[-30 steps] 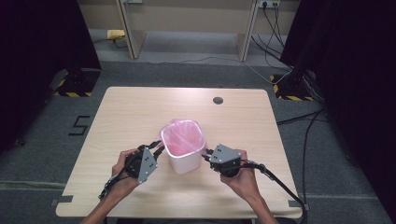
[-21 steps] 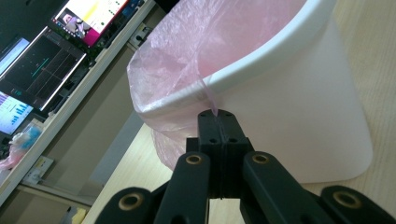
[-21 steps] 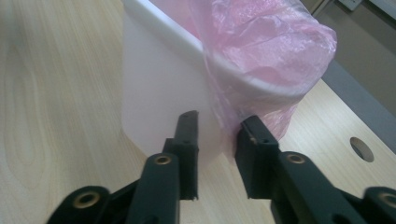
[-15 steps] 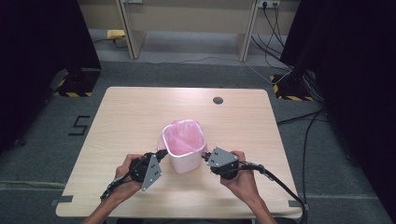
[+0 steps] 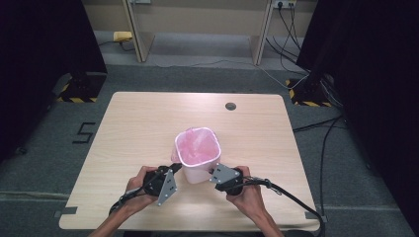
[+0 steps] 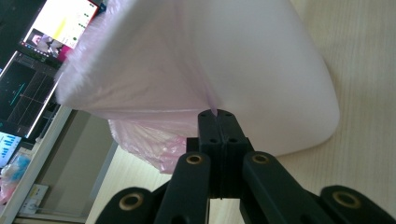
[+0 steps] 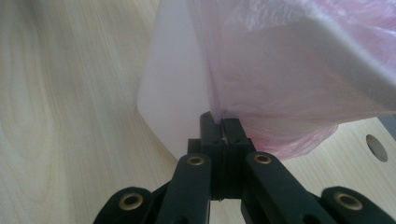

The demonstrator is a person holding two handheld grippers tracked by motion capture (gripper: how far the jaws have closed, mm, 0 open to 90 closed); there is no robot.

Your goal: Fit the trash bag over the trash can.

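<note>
On the bench's (image 5: 123,133) near edge:
Left tongs (image 6: 218,116): together, pinching thin pink plastic liner (image 6: 154,140).
Bin: small white plastic bin (image 5: 198,170) stands upright between both tongs, lined pink.
Right tongs (image 7: 221,122): together, clamped on liner.

Both grippers sank lower beside the white bin (image 5: 198,163). Left gripper (image 5: 174,169) and right gripper (image 5: 212,171) jaws closed, each pinching pink bag liner (image 5: 196,146) film hanging over the rim.
</note>
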